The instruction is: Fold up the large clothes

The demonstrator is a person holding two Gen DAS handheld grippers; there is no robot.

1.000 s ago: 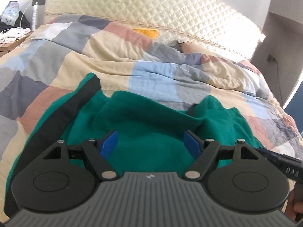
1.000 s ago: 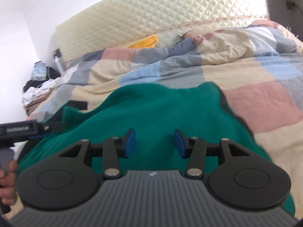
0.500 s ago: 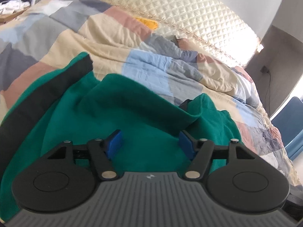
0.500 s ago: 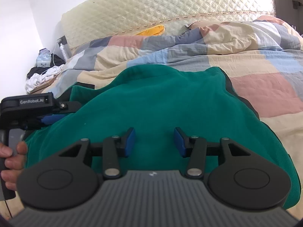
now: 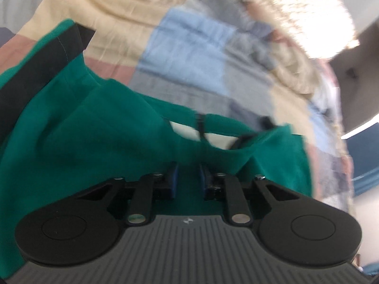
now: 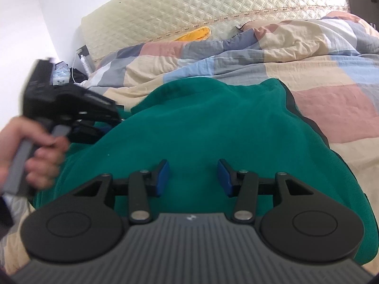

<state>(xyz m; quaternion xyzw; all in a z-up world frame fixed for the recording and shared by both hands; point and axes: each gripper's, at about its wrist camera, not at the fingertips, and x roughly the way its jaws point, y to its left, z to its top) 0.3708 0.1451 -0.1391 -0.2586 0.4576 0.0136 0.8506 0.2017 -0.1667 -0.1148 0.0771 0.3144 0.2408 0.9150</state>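
Green fleece garment (image 6: 213, 127) lies spread on the patchwork quilt (image 6: 319, 75), filling the centre and lower half of the right wrist view. Dark trim runs along its right edge.

Left gripper (image 5: 187, 177) — jaws closing, blue pads (image 5: 174, 177) only a narrow gap apart, green fabric between them. Left wrist view is motion-blurred, so whether the pads already press the cloth is not clear. Just above the pads, centre frame, the garment's neck opening shows with pale quilt visible through it and a thin dark strip crossing it. Black band of the garment sits upper left.

In the right wrist view the left gripper's black body appears at mid left, held by a hand (image 6: 35, 153), blurred, its tip at the garment's left edge.

Right gripper (image 6: 193, 177) — jaws about half open, blue pads (image 6: 163, 177) apart, nothing clamped; it hovers over the near part of the garment, lower centre.

Quilted cream headboard (image 6: 213, 7) runs across the top, yellow item (image 6: 196, 34) at its base.
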